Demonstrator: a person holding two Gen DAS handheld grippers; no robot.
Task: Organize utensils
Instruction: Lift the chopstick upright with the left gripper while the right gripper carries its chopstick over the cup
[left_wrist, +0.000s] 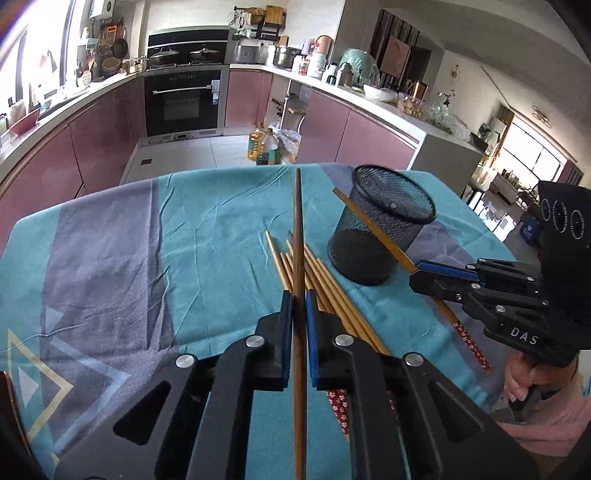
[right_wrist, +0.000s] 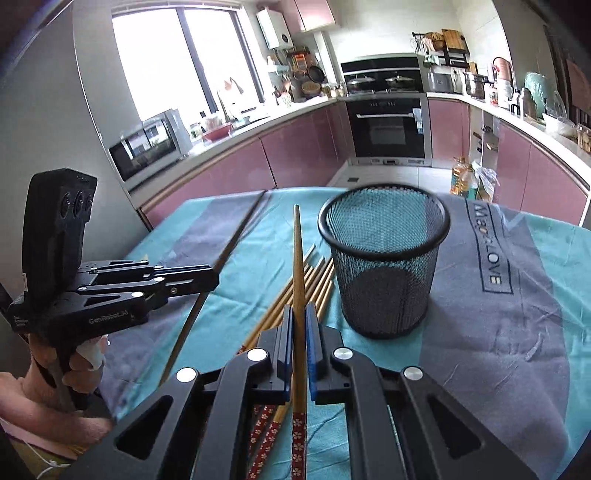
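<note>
Closest to the left camera, a dark brown chopstick (left_wrist: 298, 258) is pinched between the blue pads of the left gripper (left_wrist: 298, 299). It is held near its middle and points away over the table. The right gripper (right_wrist: 300, 312) is clamped on a lighter chopstick (right_wrist: 297, 266). That one has a red flowered end, which sticks out behind the pads.

More chopsticks (left_wrist: 317, 280) are left in a loose pile on the teal cloth (left_wrist: 207, 229), just under the left gripper. A black mesh cup (right_wrist: 384, 258) is set upright just beside the pile, a little to the right. Nothing can be seen inside it yet, so the job looks to be near its start.

The chopsticks look thin, light and stiff. They are smooth, so they could slip or turn if they are held too close to one tip. A hold near the middle looks safest, because the stick is balanced there. The pile is packed close, so one stick should be picked from the edge, or its neighbours may be dragged along.

The cup looks light too. It could be tipped over if it is bumped by a long stick.
</note>
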